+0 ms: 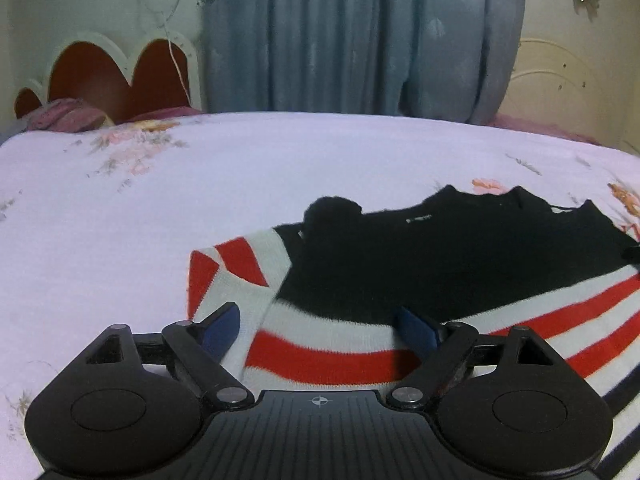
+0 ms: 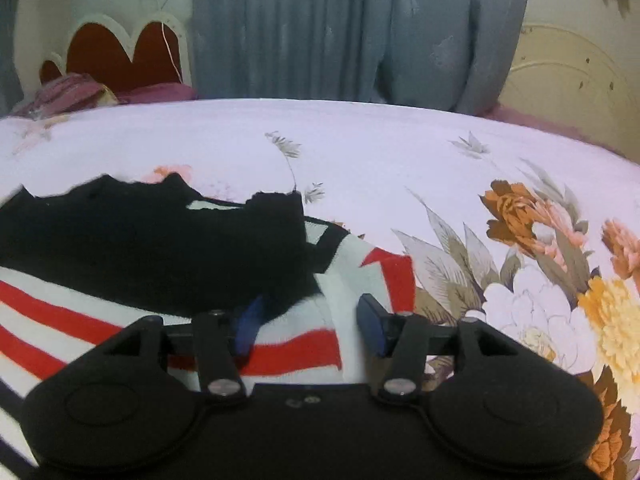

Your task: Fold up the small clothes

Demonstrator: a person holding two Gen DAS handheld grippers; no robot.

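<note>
Sweater [image 1: 460, 264]: black upper body; lower body and sleeves banded in white and red, with a dark navy stripe near the hem. Bedsheet [image 1: 280, 184]: pale lilac-white, printed with flowers in orange, peach, cream and yellow and with grey-green leaves. Curtain [image 1: 360, 36]: blue-grey with a faint lighter motif. Headboard [image 1: 108, 76]: dark red panels in a cream scalloped frame. Left gripper [image 1: 320, 328] and right gripper [image 2: 310, 326]: black bodies, blue finger pads.

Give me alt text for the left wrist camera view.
The open left gripper hovers over a red, white and black striped sweater lying on a floral bed sheet. A blue curtain hangs behind the bed.
</note>
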